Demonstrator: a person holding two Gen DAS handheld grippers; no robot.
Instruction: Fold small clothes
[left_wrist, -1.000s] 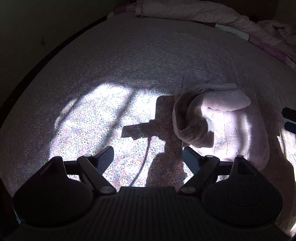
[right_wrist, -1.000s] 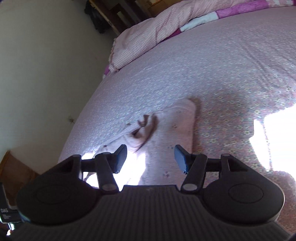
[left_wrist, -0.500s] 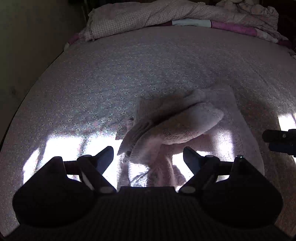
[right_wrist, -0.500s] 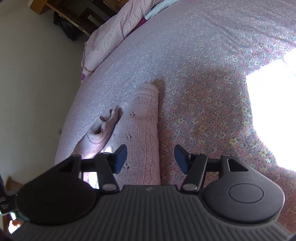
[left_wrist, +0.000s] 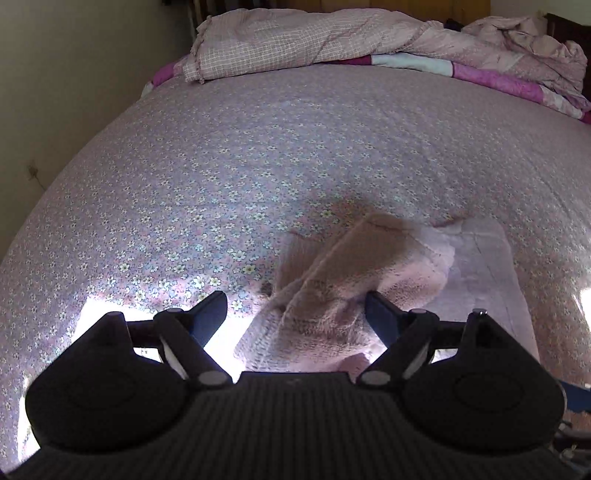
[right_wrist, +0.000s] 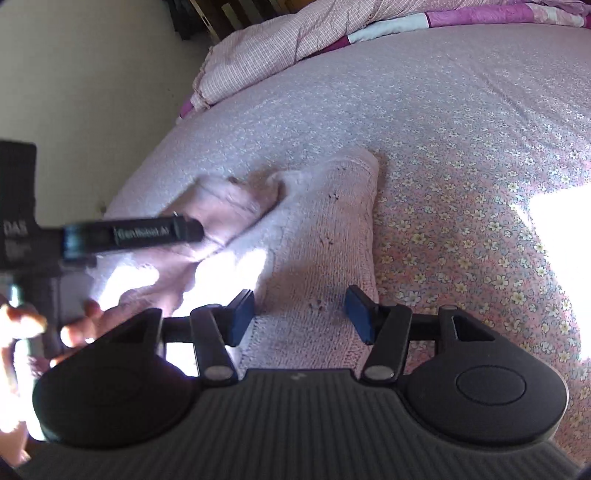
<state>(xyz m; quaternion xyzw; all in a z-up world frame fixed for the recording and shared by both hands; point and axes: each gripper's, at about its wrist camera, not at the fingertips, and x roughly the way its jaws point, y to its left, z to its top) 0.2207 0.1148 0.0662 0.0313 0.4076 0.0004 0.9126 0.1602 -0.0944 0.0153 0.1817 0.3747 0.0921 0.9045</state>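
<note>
Both tongs gape, pinching nothing: left gripper (left_wrist: 295, 314) over the sweater's (left_wrist: 332, 288) bunched near-left fold, right gripper (right_wrist: 299, 315) over its near hem. The sweater runs lengthwise away from both, toward the quilt (left_wrist: 314, 40).

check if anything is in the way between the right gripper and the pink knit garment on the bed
Nothing visible blocks it. The right gripper is open with the pink knit garment lying right between and ahead of its fingers on the bed. The left gripper reaches over the garment's left fold, off to the side.
</note>
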